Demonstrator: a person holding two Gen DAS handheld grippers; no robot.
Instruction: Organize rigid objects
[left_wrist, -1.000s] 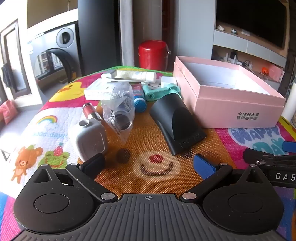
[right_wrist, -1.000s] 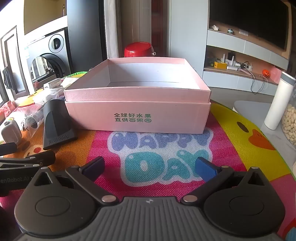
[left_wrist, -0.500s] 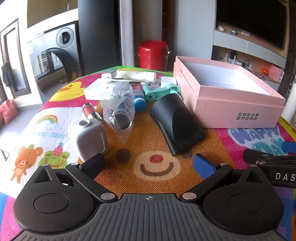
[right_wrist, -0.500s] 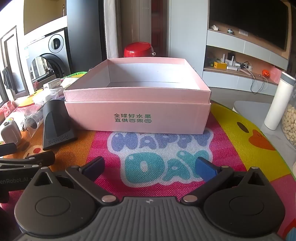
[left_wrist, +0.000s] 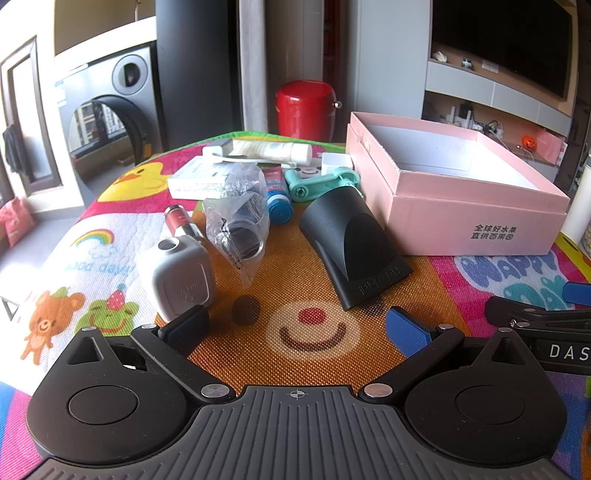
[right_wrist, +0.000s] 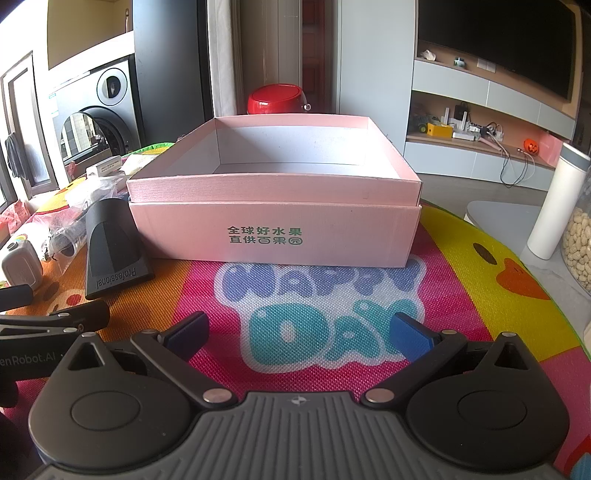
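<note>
The left gripper (left_wrist: 295, 325) hangs low over the woven mat (left_wrist: 314, 280) with its blades spread wide and nothing between them, likely lined up for a first pick. Ahead, at about one o'clock, lies a matte black plastic nozzle (left_wrist: 351, 251), wedge-shaped and smooth. At eleven o'clock stand a rounded grey case (left_wrist: 181, 280) and a crinkled clear bag (left_wrist: 236, 225). The right gripper (right_wrist: 299, 332) is equally wide and empty, facing the pink cardboard box (right_wrist: 273, 236) at twelve o'clock, open-topped and bare inside, ready to receive things.

"professional" on black nozzle (right_wrist: 110, 251); "happy day" on mat (right_wrist: 325, 306); "enrobot.ai" on left claw (right_wrist: 33, 356).
</note>
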